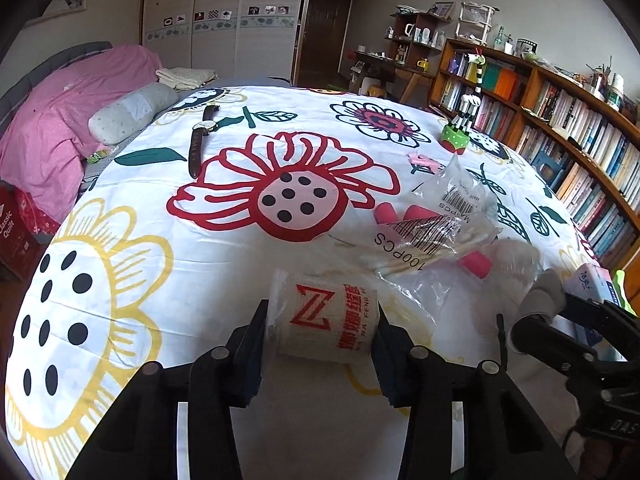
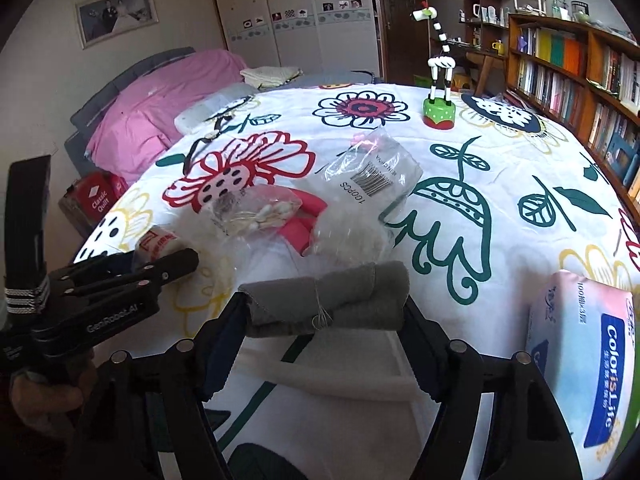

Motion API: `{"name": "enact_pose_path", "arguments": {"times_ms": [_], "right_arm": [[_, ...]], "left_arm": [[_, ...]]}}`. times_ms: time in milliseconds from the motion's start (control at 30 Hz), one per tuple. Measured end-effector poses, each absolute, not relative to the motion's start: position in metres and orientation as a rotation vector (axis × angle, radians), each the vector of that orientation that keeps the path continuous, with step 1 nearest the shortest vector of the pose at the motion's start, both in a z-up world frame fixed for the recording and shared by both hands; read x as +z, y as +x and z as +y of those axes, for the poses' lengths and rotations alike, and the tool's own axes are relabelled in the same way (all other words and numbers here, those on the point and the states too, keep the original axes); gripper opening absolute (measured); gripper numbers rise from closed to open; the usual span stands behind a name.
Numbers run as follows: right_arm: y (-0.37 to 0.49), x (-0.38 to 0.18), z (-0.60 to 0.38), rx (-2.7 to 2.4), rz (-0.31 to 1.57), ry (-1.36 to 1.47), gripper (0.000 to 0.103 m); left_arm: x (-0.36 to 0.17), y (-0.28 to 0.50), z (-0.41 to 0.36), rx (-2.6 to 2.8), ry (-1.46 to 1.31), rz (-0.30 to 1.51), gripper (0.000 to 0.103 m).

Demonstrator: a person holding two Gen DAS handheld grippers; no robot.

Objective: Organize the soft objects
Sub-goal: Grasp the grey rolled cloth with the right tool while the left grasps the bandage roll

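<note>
My left gripper [image 1: 322, 330] is shut on a white wrapped roll with a red Z logo [image 1: 326, 318], held just above the flowered bedspread [image 1: 120, 264]. My right gripper [image 2: 326, 312] is shut on a rolled grey cloth tied with string [image 2: 328, 304]. The right gripper also shows at the right edge of the left wrist view [image 1: 540, 300]. The left gripper and its roll [image 2: 158, 246] show at the left of the right wrist view. Clear bags of cotton swabs [image 1: 432, 240] [image 2: 260, 212], a bag of cotton balls [image 2: 348, 240] and pink foam pieces [image 1: 476, 264] lie ahead.
A tissue pack [image 2: 580, 356] lies at the right. A toy giraffe on a green base [image 2: 440, 76], a wristwatch [image 1: 200, 140], a pink clip [image 1: 424, 162] and a grey pillow [image 1: 128, 112] lie farther back. Bookshelves [image 1: 560, 140] line the right side.
</note>
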State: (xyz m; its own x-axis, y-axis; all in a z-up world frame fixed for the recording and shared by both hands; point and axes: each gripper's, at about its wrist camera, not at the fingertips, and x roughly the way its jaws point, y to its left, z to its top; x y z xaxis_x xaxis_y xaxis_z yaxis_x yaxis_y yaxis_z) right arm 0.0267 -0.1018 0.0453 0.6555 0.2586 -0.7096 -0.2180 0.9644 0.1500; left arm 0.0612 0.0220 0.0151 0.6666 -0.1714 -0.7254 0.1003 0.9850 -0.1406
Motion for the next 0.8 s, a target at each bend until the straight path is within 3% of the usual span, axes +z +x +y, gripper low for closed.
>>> {"name": "enact_pose_path", "arguments": {"times_ms": [800], "right_arm": [[-0.026,0.072,-0.133,0.273,0.726,0.146,0.074]], "left_arm": [[0.051,0.029,0.002,-0.183,-0.088,0.733,0.046]]}}
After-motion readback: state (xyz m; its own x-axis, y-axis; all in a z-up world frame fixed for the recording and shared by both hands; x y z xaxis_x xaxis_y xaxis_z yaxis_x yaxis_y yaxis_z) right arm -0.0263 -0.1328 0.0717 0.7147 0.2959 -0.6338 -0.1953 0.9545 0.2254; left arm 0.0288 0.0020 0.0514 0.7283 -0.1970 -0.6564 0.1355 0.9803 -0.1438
